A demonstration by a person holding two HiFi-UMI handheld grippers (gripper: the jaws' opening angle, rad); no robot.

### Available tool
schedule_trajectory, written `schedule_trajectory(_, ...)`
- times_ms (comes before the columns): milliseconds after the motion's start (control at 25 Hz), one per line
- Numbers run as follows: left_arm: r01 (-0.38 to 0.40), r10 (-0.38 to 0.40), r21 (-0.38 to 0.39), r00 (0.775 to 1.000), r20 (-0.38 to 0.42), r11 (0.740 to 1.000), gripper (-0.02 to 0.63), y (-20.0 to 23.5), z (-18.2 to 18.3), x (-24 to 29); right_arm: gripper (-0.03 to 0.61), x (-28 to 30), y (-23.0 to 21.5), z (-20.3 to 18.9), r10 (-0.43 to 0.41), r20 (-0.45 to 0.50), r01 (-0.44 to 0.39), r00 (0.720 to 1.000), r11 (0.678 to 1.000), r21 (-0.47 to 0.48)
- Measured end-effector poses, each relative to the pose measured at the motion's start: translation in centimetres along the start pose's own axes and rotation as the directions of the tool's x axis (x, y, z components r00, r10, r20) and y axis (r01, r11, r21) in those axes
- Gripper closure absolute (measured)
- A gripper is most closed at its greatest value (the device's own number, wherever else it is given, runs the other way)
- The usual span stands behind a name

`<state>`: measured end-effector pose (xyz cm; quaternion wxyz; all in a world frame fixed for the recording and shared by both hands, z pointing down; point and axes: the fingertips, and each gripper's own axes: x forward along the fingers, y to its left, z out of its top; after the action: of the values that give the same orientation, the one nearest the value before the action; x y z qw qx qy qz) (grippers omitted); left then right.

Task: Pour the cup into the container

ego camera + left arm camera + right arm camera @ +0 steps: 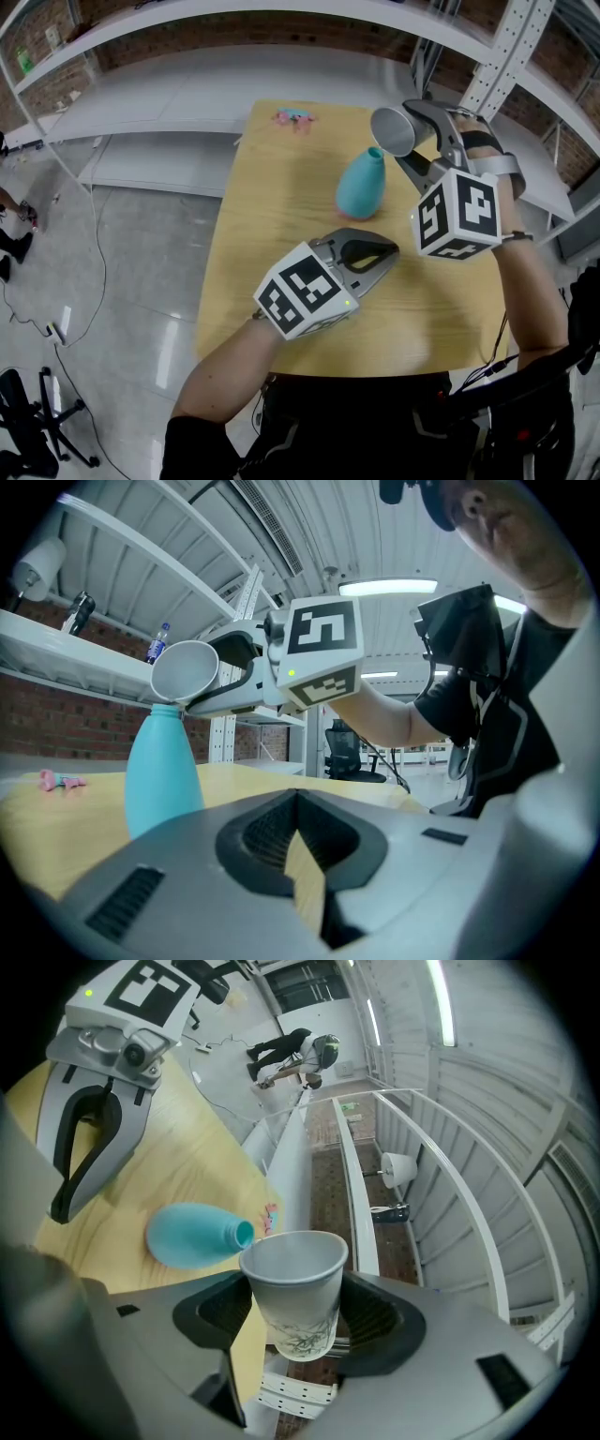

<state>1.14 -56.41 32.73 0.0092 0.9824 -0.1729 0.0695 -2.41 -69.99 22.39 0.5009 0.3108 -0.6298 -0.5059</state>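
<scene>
A light wooden worktop (281, 281) lies under your left tool (389, 253). Beyond your right tool (401, 141), white metal shelving (187, 94) runs along a red brick wall (187, 33). Left of your left tool, the floor (141, 309) is glossy grey, with cables (101, 262) trailing across it. Overhead a strip light (389, 587) is lit. A black office chair (349, 750) stands past the worktop on your right tool's side.

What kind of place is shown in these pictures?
Probably a workshop or lab room rather than a home: a bare brick wall, long white metal shelves, an office chair on a glossy floor, and a plain wooden table.
</scene>
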Motion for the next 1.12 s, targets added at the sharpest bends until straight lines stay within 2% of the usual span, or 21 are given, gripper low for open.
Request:
schedule_trajectory(640,0.009,-0.009,0.003,1.0,-0.006,1.0,0.62,-0.01,-0.13,0.03,0.28,-0.17,-0.35,0.64,-0.05,-0.021,0.047,0.999,0.99,-0.134)
schedule_trajectory(1120,0.006,-0.006,-0.002,1.0,-0.003,1.0,0.62,-0.03,-0.04,-0.01,0.279,-0.03,0.21,0.71,-0.071,-0.017,0.067,0.997,0.981,-0.18)
